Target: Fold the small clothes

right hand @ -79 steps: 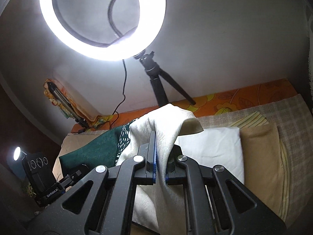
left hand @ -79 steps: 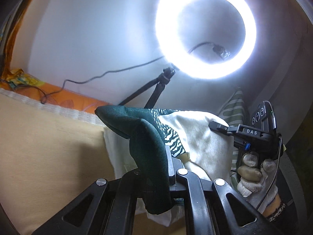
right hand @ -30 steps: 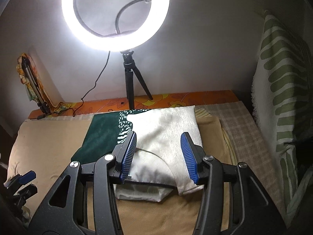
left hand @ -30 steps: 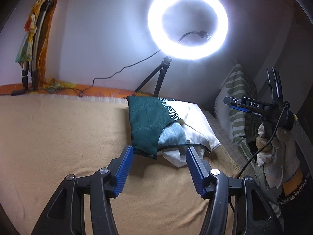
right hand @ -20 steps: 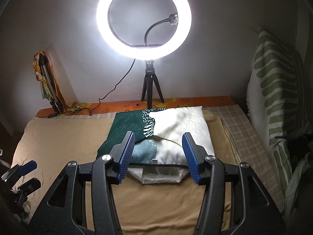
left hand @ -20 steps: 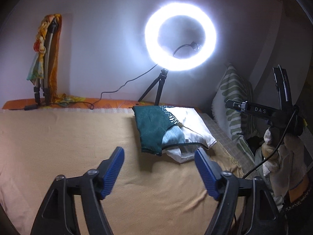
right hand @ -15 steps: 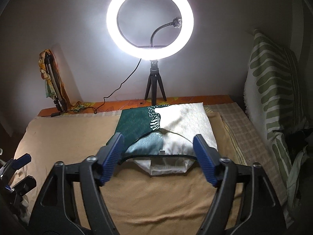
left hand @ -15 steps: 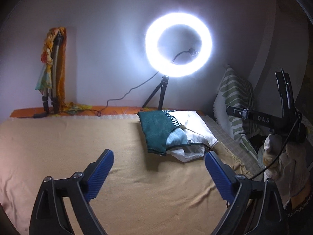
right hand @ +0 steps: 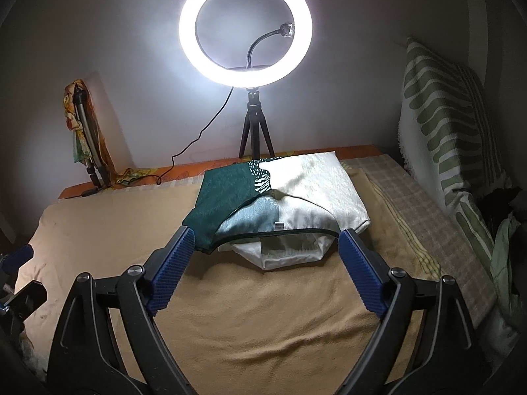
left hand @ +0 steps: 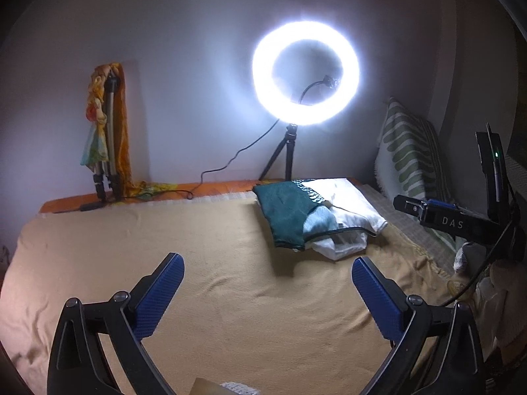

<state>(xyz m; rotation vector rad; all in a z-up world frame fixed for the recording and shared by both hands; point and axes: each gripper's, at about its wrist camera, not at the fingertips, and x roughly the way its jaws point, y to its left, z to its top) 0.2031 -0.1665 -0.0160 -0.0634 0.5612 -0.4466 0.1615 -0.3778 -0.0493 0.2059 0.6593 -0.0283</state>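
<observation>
A small green and cream garment [left hand: 296,210] [right hand: 290,194] lies folded on the tan blanket [left hand: 197,247], near the wall under the lamp. White cloth pokes out from under its near edge. My left gripper [left hand: 267,261] hangs wide open over bare blanket, short of the garment and to its left, with nothing between the blue pads. My right gripper [right hand: 266,234] hovers just in front of the garment's near edge. Its jaws are opening and its pads [right hand: 174,263] touch nothing. In the left wrist view the right gripper's body [left hand: 441,219] shows at the right edge.
A lit ring light on a small tripod [right hand: 245,29] [left hand: 306,72] stands against the wall behind the garment, its cable trailing left. A green-striped pillow [right hand: 444,115] leans at the right. A folded tripod wrapped in cloth [left hand: 105,138] stands at the back left. A checked sheet [right hand: 411,214] borders the blanket.
Both grippers let go of the garment, which now lies folded on the blanket. Both have pulled back from it and their jaws have spread wide.
</observation>
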